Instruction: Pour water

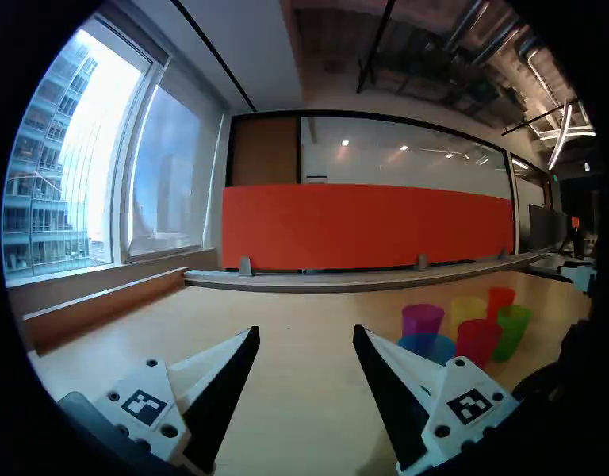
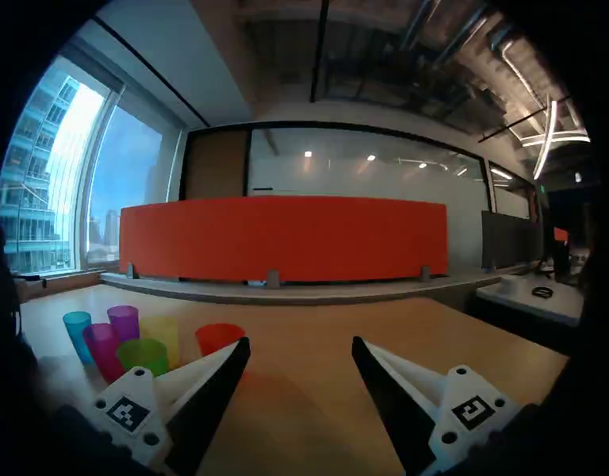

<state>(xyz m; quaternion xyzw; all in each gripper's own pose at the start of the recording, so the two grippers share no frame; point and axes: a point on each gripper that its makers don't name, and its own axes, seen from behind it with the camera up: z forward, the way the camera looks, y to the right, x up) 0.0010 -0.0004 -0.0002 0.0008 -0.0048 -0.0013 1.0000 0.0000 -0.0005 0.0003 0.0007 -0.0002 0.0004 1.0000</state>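
A cluster of several coloured plastic cups stands on the wooden table [image 1: 304, 317]. In the left gripper view the purple cup [image 1: 422, 319], blue cup [image 1: 426, 347], yellow cup [image 1: 466, 309], red cup [image 1: 476, 341], green cup [image 1: 511, 331] and orange-red cup [image 1: 499, 300] sit to the right of my left gripper [image 1: 306, 335], which is open and holds nothing. In the right gripper view the blue cup [image 2: 77, 333], purple cup [image 2: 124, 321], magenta cup [image 2: 104, 349], green cup [image 2: 143, 355], yellow cup [image 2: 162, 333] and orange cup [image 2: 218, 337] stand left of my open right gripper [image 2: 300, 345].
An orange divider panel [image 1: 368, 226] runs along the table's far edge. Tall windows [image 1: 67, 159] stand at the left. A second desk [image 2: 534, 297] with small items lies at the far right.
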